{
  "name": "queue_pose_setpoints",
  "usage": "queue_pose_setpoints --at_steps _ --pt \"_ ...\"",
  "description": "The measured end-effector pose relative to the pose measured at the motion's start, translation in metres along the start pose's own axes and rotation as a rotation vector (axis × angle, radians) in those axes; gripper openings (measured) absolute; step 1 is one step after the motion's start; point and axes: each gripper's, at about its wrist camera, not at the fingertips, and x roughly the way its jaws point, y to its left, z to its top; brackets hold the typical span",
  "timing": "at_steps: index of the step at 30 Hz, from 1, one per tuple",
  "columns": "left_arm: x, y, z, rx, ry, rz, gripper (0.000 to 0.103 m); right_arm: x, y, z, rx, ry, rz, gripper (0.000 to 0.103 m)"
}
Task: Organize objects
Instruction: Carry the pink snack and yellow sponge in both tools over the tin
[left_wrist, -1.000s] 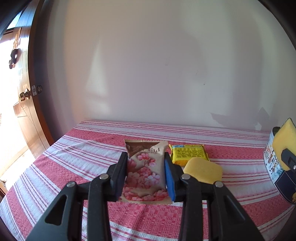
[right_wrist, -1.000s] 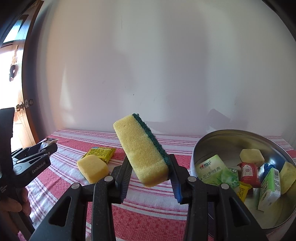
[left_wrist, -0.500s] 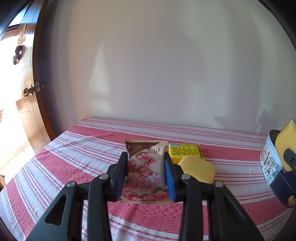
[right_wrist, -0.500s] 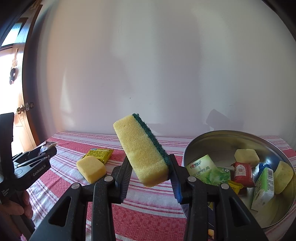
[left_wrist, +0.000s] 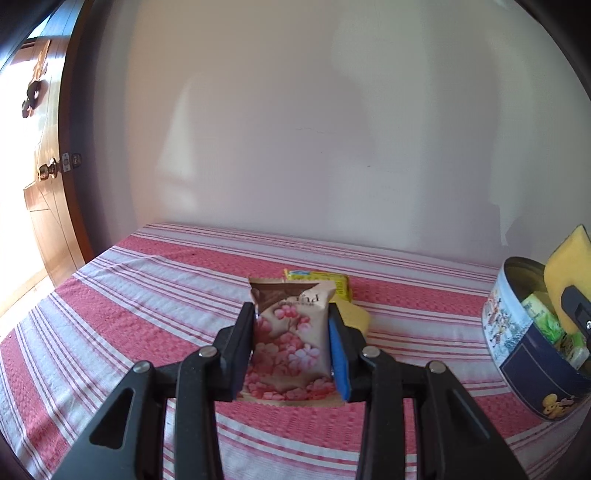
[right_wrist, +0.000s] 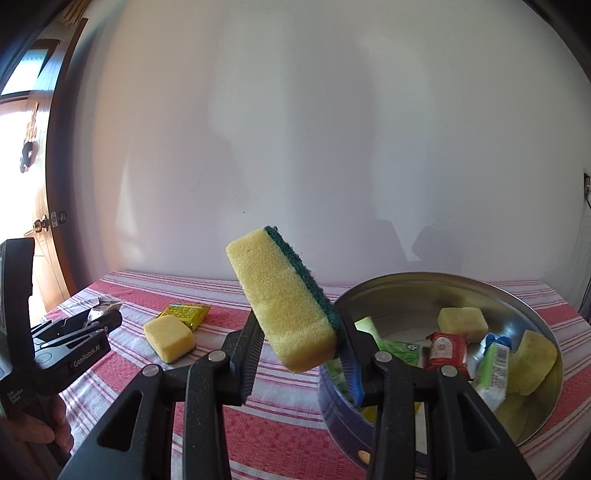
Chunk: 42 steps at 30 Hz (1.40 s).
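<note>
I have the left gripper (left_wrist: 291, 345) clenched on a pink floral snack packet (left_wrist: 290, 339), its fingers (left_wrist: 242, 347) pressing the two long sides about mid-height, and the packet hangs just above the striped cloth of the bench (left_wrist: 110, 314). I judge it light, crinkly and slick; the foil will buckle if squeezed harder, so a grip across the flat middle, as now, looks safer than one on the sealed ends.

My right gripper (right_wrist: 299, 343) is clamped on a yellow sponge with a green scouring face (right_wrist: 284, 299), which stands tilted up and to the left out of the fingers, held by its lower end. It is soft and springy, so it compresses under the pads and should not slip, though it may bounce when let go.

The sponge sits just at the near left rim of the round tin (right_wrist: 406, 284), which stands toward the right edge of the bench and already holds packets and sponge pieces. A small yellow sponge block (right_wrist: 168, 338) and a yellow packet (right_wrist: 184, 314) lie touching on the cloth between the two grippers, nearer the far edge.

Both grippers point forward and somewhat downward, the left one lower over the cloth.
</note>
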Motion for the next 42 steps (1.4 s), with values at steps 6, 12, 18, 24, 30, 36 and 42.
queue_pose_setpoints --at_steps 6,12,18,24,30,36,42 --pt "-0.01 -0.028 -0.001 0.039 -0.019 -0.024 0.037 -0.007 -0.02 0.003 0.023 -0.015 -0.01 0.041" --pt "-0.02 -0.054 0.0 0.065 -0.031 -0.052 0.037 -0.012 -0.041 0.007 0.04 -0.031 -0.023 0.041" --pt "-0.025 -0.076 0.004 0.085 -0.036 -0.079 0.037 -0.014 -0.063 0.01 0.055 -0.045 -0.049 0.041" --pt "-0.027 -0.097 0.009 0.099 -0.043 -0.112 0.037 -0.016 -0.084 0.012 0.067 -0.055 -0.08 0.041" --pt "-0.028 -0.119 0.011 0.126 -0.047 -0.144 0.037 -0.023 -0.109 0.013 0.074 -0.069 -0.114 0.041" --pt "-0.034 -0.146 0.013 0.153 -0.057 -0.178 0.037 -0.034 -0.128 0.013 0.071 -0.079 -0.156 0.041" --pt "-0.036 -0.17 0.014 0.177 -0.065 -0.211 0.037 -0.032 -0.148 0.017 0.066 -0.086 -0.199 0.041"
